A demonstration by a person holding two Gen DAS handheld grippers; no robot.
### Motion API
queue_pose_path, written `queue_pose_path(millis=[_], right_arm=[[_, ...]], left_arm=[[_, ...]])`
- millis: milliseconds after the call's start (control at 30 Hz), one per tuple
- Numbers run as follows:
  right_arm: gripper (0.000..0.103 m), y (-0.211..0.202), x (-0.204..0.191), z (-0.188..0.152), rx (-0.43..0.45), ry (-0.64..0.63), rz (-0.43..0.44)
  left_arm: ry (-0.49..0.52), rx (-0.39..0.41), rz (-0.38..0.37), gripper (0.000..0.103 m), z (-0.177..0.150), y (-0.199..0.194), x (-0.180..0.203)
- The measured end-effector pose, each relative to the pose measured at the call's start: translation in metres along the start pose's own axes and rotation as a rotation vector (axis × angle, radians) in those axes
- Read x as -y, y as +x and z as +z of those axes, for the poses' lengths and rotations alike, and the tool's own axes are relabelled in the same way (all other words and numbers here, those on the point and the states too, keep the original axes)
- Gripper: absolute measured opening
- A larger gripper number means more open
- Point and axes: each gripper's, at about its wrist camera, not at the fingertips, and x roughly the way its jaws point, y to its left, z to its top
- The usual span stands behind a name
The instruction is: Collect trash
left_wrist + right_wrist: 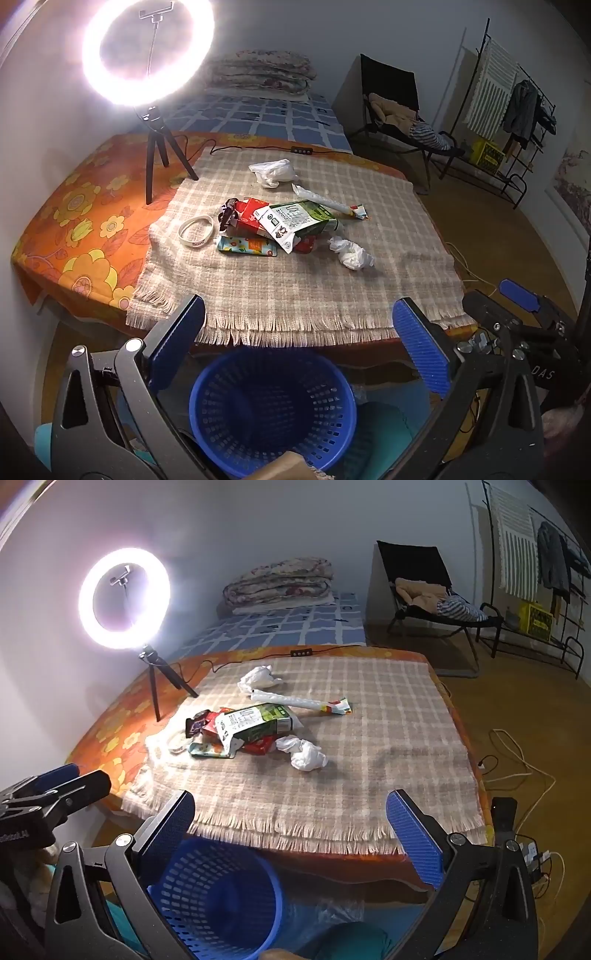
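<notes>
Hovering short of the table's near edge, the left gripper has its blue-padded jaws spread wide with nothing between them, and the right gripper beside it is spread the same way, also empty. Below them on the floor stands a blue perforated wastebasket, against the table's front. The trash sits in a loose heap on the fringed plaid cloth: a green-and-white carton lying over red wrappers, a colourful flat pouch under it, a white ring to its left, and a crumpled tissue to its right. Farther back lie a long white tube wrapper and a crumpled plastic bag. A lit ring light stands on its tripod at the far left corner.
</notes>
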Motion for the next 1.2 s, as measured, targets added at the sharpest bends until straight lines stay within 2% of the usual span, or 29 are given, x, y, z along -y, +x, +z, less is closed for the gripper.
queue_pose_path(millis=[1200], right_arm=[[0.103,0.0023,-0.0042,0.0024,-0.005,0.016,0.042]], left_arm=[[-0.011,-0.005,-0.012,0.103,-0.0073,-0.0023,0.0080]])
